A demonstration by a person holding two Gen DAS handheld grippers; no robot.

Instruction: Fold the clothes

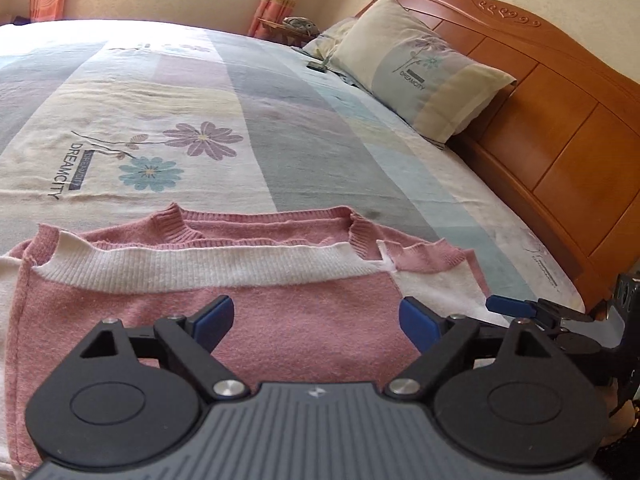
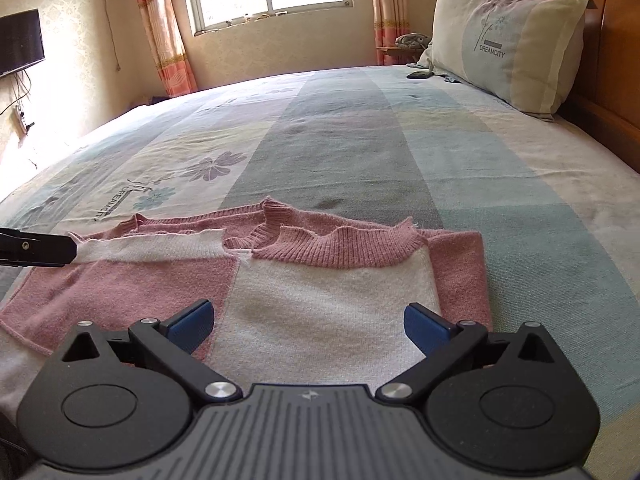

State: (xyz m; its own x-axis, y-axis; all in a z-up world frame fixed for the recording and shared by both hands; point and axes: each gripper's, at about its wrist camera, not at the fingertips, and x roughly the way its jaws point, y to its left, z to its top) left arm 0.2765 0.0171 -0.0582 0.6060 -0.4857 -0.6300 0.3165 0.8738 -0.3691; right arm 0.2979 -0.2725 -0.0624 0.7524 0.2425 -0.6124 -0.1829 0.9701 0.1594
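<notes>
Both hand-held grippers, left [image 1: 316,320] and right [image 2: 308,322], gape empty over sweater [image 2: 320,300]

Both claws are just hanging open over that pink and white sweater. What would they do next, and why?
Probably lower the left gripper and right gripper onto the sweater and pinch it: both are open, holding nothing, and it lies only partly folded.

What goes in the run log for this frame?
left gripper open | right gripper open | pink-and-white sweater flat on bed, ungrasped
</notes>
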